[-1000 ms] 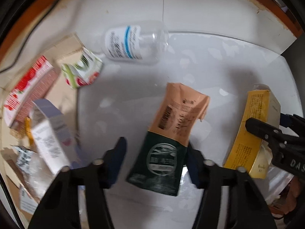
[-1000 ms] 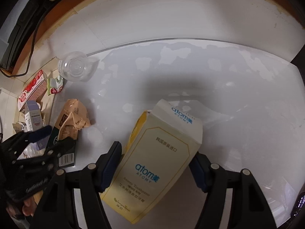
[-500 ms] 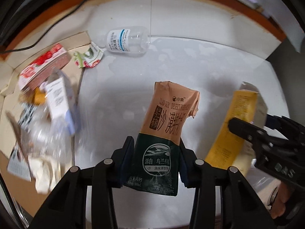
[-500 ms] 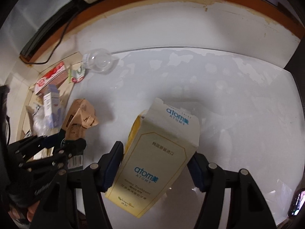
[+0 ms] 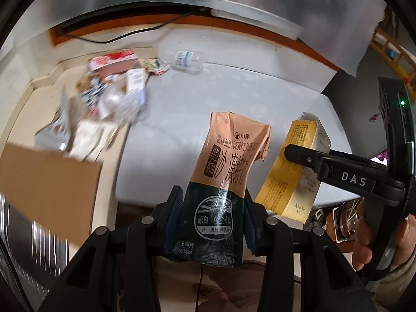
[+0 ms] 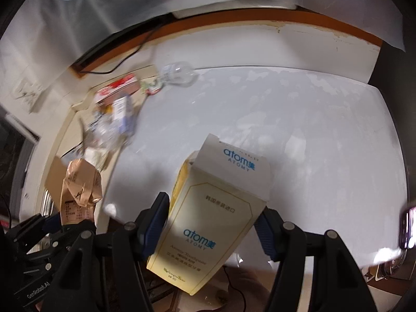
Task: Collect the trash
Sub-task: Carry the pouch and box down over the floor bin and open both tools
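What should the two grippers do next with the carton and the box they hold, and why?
Probably carry both on toward a bin, none of which is in view. The left gripper clamps the milk carton, the right gripper the toothpaste box, both clear of the white table.

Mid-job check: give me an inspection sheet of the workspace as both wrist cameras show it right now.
Surface: white tabletop, mostly bare, patchy sheen.
Job's things: brown-and-green milk carton, crumpled at the top, lifted off the table; cream Atomy toothpaste box, top flap open, also lifted.
Clutter: blurred pile of cartons and wrappers at the table's left edge; clear plastic bottle lying on its side near the back; brown cardboard sheet at lower left.
Grippers: left tool shut on the milk carton; right tool shut on the toothpaste box.
Cables: black cable along the back edge.
Surroundings: orange-brown ledge behind the table; the rest blurred.
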Available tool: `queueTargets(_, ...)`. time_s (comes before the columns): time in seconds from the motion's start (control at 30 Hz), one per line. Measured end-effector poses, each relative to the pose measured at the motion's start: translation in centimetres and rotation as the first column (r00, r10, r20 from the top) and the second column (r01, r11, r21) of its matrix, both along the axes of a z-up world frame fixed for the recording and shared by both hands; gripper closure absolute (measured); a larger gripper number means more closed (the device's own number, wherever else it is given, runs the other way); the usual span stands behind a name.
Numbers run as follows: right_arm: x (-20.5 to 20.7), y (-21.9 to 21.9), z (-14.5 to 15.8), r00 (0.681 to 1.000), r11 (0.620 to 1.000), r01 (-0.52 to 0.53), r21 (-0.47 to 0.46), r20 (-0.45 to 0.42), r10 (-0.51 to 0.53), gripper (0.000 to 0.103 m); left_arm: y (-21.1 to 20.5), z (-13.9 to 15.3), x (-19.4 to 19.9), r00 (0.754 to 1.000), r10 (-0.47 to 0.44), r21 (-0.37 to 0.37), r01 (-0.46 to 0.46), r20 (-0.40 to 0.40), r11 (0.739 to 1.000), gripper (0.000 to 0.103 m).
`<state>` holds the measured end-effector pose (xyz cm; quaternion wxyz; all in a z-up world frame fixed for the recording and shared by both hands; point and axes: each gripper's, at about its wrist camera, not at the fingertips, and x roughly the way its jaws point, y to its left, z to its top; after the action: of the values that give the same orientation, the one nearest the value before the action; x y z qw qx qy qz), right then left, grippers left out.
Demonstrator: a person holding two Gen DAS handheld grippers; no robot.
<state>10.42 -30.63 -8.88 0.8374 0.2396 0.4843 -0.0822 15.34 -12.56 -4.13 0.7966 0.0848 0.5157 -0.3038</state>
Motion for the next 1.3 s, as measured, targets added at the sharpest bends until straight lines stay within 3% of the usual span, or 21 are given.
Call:
queueTargets(0.13,-3.0,3.6,1.0,0.998,0.999,-0.053,0.011,0.016,0.052,0.040,4.0,0.6,-3.8,0.999,0.033,-0.020,-0.034,-0.005,0.999,0.062)
queueTargets(0.3,-6.6,7.4,0.6,0.992,0.992,-0.123,0.019,-0.001,0.123,0.040,7.7,-1.3,-7.5,0.996,0.078,-0.034,-0.080,-0.041,0.996,0.062)
queueTargets(0.7,-8.4,12.7,-5.8,0.940,0.955,-0.293,0.052,-0.169,0.297,0.040,11.1,-8.6,-11.5,0.967,0.195,-0.007,-0.198,-0.166,0.980,0.062)
queueTargets(0.93,-5.8,14.4,-14.0,0.878,0.922,-0.377,0.089,-0.283,0.387,0.040,11.3,-14.9,-10.8,0.936,0.316,0.074,-0.307,-0.156,0.949,0.061)
queueTargets(1.1,-3.1,16.0,-22.2,0.832,0.894,-0.438,0.097,-0.334,0.444,0.040,10.8,-23.1,-9.4,0.914,0.384,0.189,-0.358,-0.131,0.914,0.061)
queueTargets(1.3,-0.2,18.3,-30.2,0.790,0.857,-0.511,0.070,-0.353,0.501,0.040,11.2,-30.7,-7.2,0.901,0.414,0.230,-0.379,-0.131,0.896,0.064)
